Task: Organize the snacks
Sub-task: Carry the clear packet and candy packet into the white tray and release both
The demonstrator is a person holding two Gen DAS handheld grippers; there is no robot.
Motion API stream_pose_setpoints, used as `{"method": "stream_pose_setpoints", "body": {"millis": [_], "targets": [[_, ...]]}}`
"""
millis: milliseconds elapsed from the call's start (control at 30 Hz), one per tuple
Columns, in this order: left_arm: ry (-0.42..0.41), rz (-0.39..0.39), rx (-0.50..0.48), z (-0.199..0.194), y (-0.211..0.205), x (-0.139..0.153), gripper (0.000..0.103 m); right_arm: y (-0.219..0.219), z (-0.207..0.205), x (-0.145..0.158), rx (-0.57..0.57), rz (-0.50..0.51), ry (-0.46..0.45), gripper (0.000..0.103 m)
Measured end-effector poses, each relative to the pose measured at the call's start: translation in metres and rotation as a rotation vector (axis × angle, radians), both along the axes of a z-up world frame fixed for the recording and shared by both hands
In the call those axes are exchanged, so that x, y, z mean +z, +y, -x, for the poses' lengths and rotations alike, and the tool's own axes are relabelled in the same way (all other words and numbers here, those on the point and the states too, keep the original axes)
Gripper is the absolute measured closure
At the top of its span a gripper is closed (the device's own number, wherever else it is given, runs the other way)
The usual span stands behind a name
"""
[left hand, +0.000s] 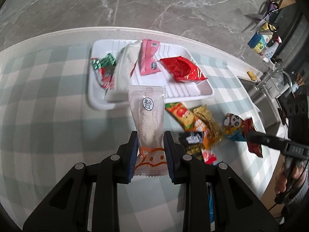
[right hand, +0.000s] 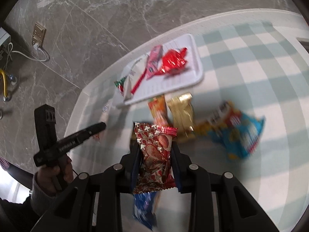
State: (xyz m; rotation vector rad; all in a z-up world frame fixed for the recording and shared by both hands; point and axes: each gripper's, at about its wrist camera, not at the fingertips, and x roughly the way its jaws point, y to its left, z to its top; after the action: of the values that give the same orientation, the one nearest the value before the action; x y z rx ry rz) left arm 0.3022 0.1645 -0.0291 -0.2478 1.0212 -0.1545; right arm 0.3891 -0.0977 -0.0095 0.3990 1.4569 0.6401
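Both jaws pinching: left gripper (left hand: pixel 150 150) on clear packet (left hand: pixel 147 114), right gripper (right hand: pixel 155 158) on heart-print packet (right hand: pixel 155 154), seemingly bound for white tray (left hand: pixel 200 93).

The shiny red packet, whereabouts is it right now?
In the left wrist view the shiny red packet lies on the right side of the white tray, just right of the pink packet.

The left gripper (left hand: pixel 150 150) is black plastic with blue ribbed pads (left hand: pixel 133 154) and round silver screws (left hand: pixel 115 157) behind them. The hand (right hand: pixel 56 172) wears a grey sleeve (right hand: pixel 38 195).
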Motion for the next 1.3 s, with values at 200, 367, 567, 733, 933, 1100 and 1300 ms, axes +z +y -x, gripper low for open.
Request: {"method": "stream_pose_setpoints", "body": {"millis": [200, 367, 567, 733, 933, 1100, 1300], "targets": [[-0.012, -0.002, -0.034, -0.033, -0.007, 0.004, 0.079, 0.028, -0.039, -0.008, 0.009, -0.017, -0.022, 0.071], [-0.019, -0.003, -0.066, -0.064, -0.013, 0.006, 0.078, 0.051, -0.073, -0.019, 0.019, -0.021, -0.036, 0.071], [-0.013, -0.001, -0.087, -0.099, -0.018, -0.001, 0.078, 0.075, -0.104, -0.033, 0.028, -0.006, -0.049, 0.071], [-0.001, 0.001, -0.089, -0.117, -0.020, -0.011, 0.078, 0.090, -0.121, -0.049, 0.046, 0.022, -0.057, 0.071], [0.029, -0.015, -0.074, -0.132, -0.021, -0.027, 0.077, 0.100, -0.130, -0.068, 0.085, 0.086, -0.076, 0.067], [0.036, -0.026, -0.068, -0.136, -0.023, -0.036, 0.074, 0.100, -0.130, -0.074, 0.105, 0.112, -0.103, 0.061], [0.014, -0.001, -0.044, -0.129, -0.021, -0.029, 0.057, 0.089, -0.124, -0.059, 0.090, 0.098, -0.147, 0.058]]}}
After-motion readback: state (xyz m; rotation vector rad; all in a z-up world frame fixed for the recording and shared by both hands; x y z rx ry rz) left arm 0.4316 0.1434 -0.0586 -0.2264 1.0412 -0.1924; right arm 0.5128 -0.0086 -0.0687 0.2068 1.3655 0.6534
